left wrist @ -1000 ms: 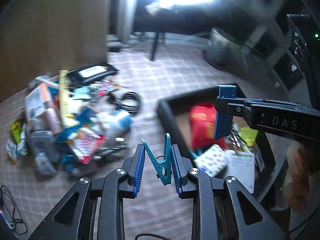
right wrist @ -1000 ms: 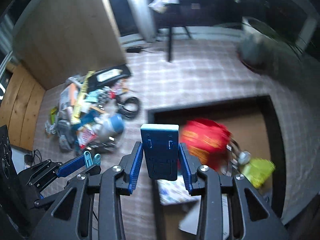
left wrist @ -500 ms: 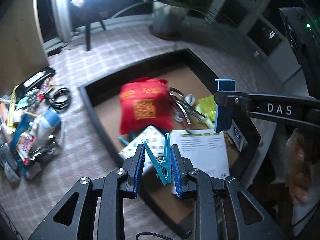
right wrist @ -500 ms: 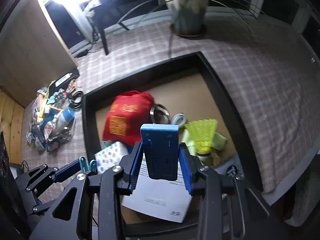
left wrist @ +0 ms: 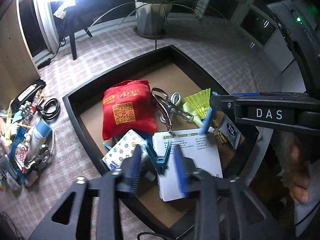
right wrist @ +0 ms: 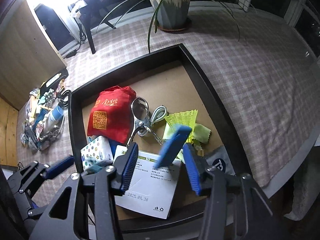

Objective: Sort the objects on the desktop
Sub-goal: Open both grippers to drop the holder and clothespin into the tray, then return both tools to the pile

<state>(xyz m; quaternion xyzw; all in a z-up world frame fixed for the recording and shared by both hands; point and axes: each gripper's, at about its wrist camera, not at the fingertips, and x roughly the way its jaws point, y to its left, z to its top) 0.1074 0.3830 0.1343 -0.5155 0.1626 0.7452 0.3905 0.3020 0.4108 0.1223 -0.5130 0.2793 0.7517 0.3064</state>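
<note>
A black tray [left wrist: 68, 104] [right wrist: 202, 68] holds a red pouch [left wrist: 128, 108] [right wrist: 110, 114], metal tongs [left wrist: 170, 106], a yellow shuttlecock [right wrist: 184, 120], a tissue pack [left wrist: 122, 152] and a white box [left wrist: 192, 160] [right wrist: 152, 180]. My left gripper [left wrist: 159, 166] is open over the tray; a teal clothespin [left wrist: 158, 158] is loose between its fingers, blurred. My right gripper [right wrist: 160, 164] is open; a blue flat piece [right wrist: 174, 146] tilts free between its fingers, above the white box.
A pile of mixed small objects [left wrist: 28, 132] [right wrist: 42, 124] lies left of the tray on the checked cloth. A potted plant [right wrist: 170, 6] stands behind the tray. The table edge runs along the right [right wrist: 290, 182].
Both grippers swung from the pile to over the tray, then both opened. The clothespin and the blue piece are released and dropping toward the tray.
</note>
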